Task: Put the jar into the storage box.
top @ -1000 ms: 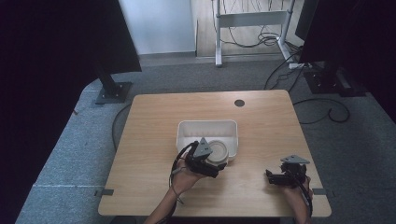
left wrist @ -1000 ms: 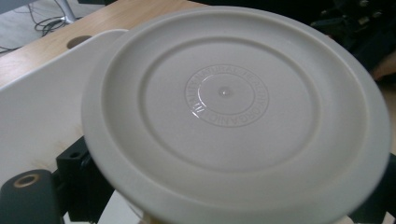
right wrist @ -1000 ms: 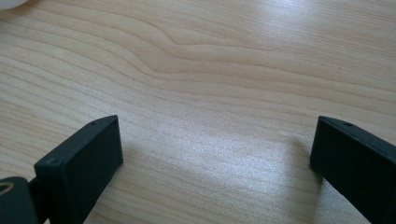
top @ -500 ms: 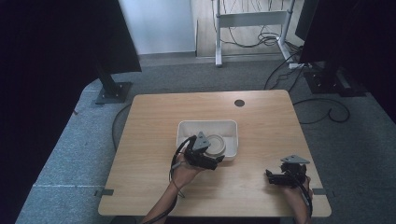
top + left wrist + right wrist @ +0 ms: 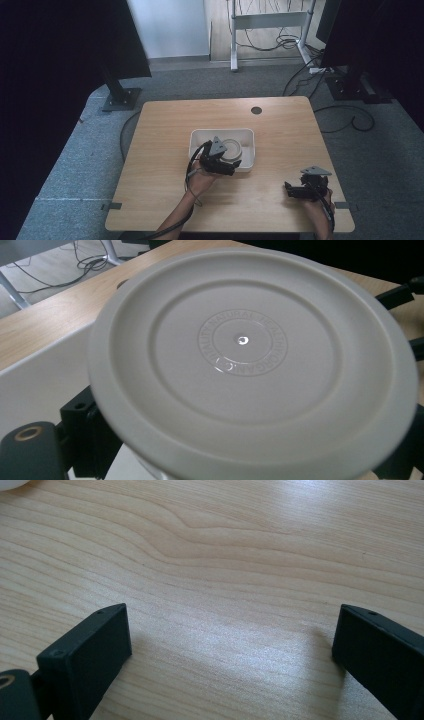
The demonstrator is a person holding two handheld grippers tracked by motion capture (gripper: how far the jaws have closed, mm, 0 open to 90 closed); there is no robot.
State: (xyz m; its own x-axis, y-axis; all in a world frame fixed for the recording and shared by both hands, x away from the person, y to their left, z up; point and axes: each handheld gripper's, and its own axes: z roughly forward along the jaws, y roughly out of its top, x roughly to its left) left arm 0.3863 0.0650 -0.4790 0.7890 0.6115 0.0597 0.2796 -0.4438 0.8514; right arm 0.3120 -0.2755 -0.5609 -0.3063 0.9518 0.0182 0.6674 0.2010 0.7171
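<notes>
A round off-white plate (image 5: 250,355) is turned so that its ringed, embossed underside faces the left gripper view, with a black finger (image 5: 82,440) at its lower left edge. My left gripper (image 5: 229,167) is shut on this plate (image 5: 232,149) and holds it over the front part of a white rectangular bin (image 5: 222,132) in the middle of the table. My right gripper (image 5: 295,190) rests near the front right of the table, jaws wide apart. Between its fingers (image 5: 90,650) lies only bare wood.
The wooden table (image 5: 165,125) has a round cable hole (image 5: 256,110) at the back. The bin's white wall (image 5: 40,385) shows beside the plate. Black stands (image 5: 120,95) and cables (image 5: 345,117) lie on the grey floor around the table.
My left gripper has carried the plate a little farther from the person, over the bin. The right gripper has stayed where it was.
</notes>
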